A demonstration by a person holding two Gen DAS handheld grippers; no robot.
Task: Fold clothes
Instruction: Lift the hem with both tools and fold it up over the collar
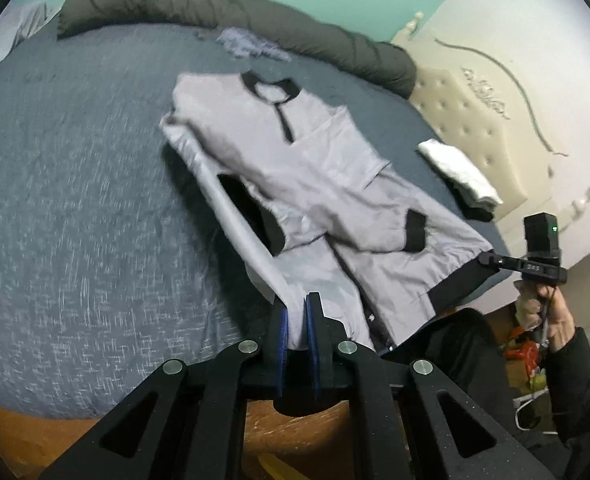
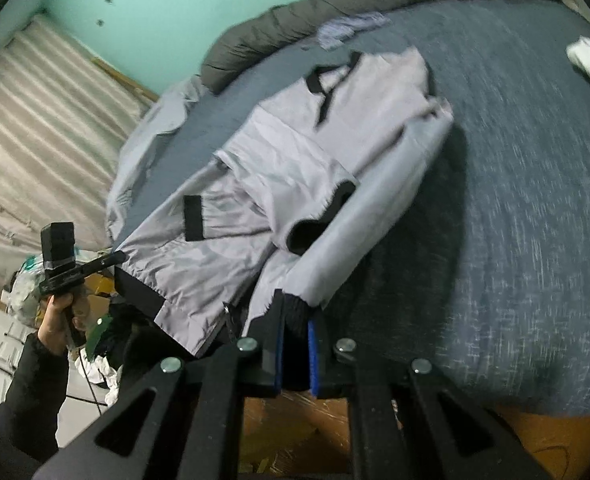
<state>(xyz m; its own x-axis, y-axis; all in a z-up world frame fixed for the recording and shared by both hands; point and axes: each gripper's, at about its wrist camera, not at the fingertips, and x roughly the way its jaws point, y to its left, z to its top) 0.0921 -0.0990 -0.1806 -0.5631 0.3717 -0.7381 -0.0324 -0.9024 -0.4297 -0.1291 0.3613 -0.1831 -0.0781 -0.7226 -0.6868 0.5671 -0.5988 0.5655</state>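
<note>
Between both hand-held grippers (image 1: 298, 312) (image 2: 298, 312) hangs the jacket's (image 1: 315, 168) hem.

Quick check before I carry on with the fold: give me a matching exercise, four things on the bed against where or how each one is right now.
Things:
1 left claw
2 folded white towel
3 dark rolled duvet
4 jacket collar

States:
A lies along the bed's far edge
B flat on the bed, farthest from the claws
C shut on the grey jacket's hem
D near the cream headboard

Pairs: 1-C, 2-D, 3-A, 4-B
</note>
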